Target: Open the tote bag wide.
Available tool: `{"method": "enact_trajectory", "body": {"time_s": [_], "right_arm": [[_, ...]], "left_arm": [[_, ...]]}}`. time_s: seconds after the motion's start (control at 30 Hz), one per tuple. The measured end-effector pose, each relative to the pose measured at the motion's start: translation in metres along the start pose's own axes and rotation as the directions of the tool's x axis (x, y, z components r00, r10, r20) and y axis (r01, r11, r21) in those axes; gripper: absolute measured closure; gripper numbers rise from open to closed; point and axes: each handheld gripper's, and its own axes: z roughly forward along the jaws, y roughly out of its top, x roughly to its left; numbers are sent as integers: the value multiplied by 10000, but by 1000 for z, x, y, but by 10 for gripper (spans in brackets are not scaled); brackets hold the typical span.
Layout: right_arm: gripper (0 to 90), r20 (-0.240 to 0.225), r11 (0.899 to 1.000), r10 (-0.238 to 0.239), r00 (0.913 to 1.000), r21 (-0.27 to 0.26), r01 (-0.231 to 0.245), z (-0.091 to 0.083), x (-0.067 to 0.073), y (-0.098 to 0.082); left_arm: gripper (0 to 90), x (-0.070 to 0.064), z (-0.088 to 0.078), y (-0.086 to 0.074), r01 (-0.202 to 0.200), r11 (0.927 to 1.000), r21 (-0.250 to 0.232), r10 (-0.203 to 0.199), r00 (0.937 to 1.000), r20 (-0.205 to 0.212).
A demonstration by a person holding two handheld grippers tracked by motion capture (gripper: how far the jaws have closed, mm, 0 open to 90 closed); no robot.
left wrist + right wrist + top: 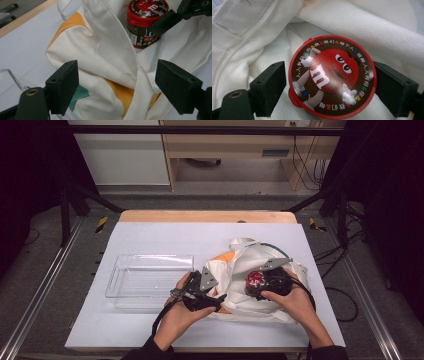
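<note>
A white cloth tote bag (240, 262) with orange and green patches lies rumpled on the right half of the table. A candy can (254, 279) with a red lid sits in its mouth. My right gripper (256, 283) is shut on the can (332, 75), one black jaw on each side just below the lid; in the left gripper view one of its jaws crosses the can (143, 22). My left gripper (117, 85) stands open at the bag's left edge. A fold of the bag (100, 55) and a strap run between its jaws, and neither pad presses on them.
A clear plastic tray (150, 256) stands left of the bag, its near right corner close to my left hand. The white table top (150, 232) ends in a wooden strip (207, 216) at the far side. Dark frame posts and cables flank the table.
</note>
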Motion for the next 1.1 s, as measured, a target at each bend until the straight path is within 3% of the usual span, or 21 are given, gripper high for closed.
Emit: {"method": "enact_trajectory", "body": {"time_s": [0.73, 1.1], "right_arm": [[240, -207, 9997, 68, 9998, 239, -63, 1, -5, 1], [258, -45, 9996, -18, 10000, 289, 20, 0, -3, 1]], "left_arm": [[183, 2, -1, -2, 61, 10000, 44, -61, 10000, -12], [178, 4, -1, -2, 122, 9999, 65, -122, 9999, -61]]}}
